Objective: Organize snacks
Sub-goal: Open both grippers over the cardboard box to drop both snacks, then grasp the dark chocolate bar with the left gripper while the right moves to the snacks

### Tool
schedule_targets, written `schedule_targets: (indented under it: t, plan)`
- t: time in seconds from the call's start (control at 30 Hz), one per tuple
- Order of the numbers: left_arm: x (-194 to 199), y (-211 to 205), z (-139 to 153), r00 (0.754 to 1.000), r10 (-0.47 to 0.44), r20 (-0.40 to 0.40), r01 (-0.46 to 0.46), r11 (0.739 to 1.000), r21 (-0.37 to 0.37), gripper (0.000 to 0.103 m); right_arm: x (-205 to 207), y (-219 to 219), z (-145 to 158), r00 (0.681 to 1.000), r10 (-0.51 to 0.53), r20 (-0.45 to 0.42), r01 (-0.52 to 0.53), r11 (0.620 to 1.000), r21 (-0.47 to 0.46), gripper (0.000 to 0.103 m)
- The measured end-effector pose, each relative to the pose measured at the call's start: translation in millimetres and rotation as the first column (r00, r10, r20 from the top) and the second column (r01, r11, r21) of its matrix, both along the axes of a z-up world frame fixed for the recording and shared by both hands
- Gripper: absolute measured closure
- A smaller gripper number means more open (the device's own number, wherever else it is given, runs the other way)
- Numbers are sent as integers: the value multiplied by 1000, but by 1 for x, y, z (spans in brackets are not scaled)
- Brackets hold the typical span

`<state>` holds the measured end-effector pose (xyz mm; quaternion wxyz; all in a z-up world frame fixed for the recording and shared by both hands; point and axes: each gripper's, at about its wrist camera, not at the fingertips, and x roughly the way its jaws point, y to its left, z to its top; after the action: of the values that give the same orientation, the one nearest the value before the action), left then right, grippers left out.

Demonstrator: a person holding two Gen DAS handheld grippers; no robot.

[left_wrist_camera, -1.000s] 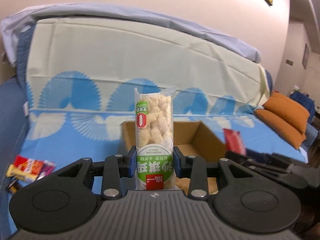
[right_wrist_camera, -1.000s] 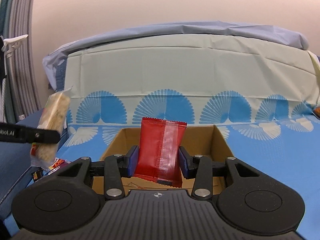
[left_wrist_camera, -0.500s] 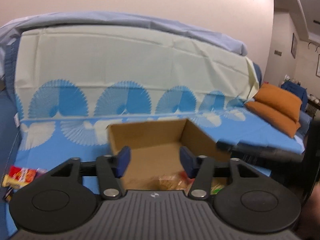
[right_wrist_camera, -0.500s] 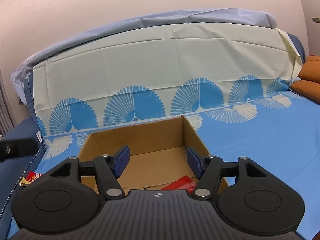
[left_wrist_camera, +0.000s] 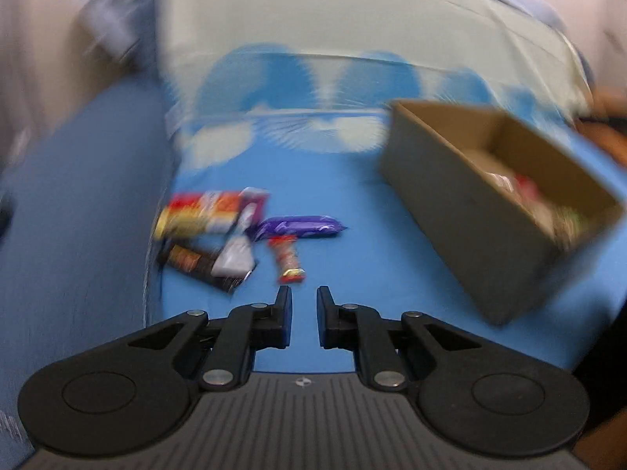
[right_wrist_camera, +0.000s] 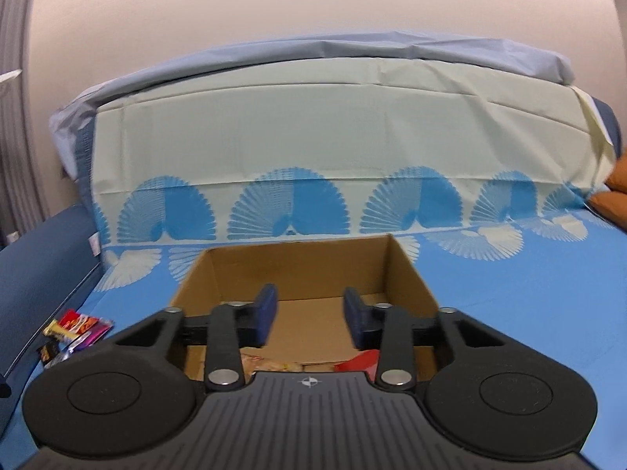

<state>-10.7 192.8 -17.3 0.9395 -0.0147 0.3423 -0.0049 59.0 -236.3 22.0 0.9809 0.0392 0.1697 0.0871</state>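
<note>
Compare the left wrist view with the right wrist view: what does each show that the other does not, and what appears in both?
Only the left wrist view shows the purple snack bar and the small red packet lying loose on the blue sheet, with the left gripper empty above them.

Only the right wrist view shows the empty right gripper over the box, the box's bare floor, and an orange cushion.

Both show the cardboard box holding snacks and the red-and-yellow packets.
</note>
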Motion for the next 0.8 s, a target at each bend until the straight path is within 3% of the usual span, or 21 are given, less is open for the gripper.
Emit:
schedule_targets:
  t: [0.1, 0.33, 0.47, 0.8]
  plan:
    - [1, 19, 1, 995, 102, -5, -102, 992, -69, 89, -4, 12, 1, 999, 31, 14, -30, 999, -33, 69]
    - [10, 2, -7, 999, -7, -44, 7, 1000, -10, 86, -7, 34, 0, 997, 76, 12, -75, 992, -103, 67]
    - [12, 2, -11, 999, 5, -49, -6, 999, -33, 86, -8, 43, -2, 996, 94, 4, -93, 988, -121, 62]
    - [26, 22, -14, 992, 68, -106, -82, 989, -126, 86, -10, 65, -4, 986, 165, 1, -163, 975, -153, 61]
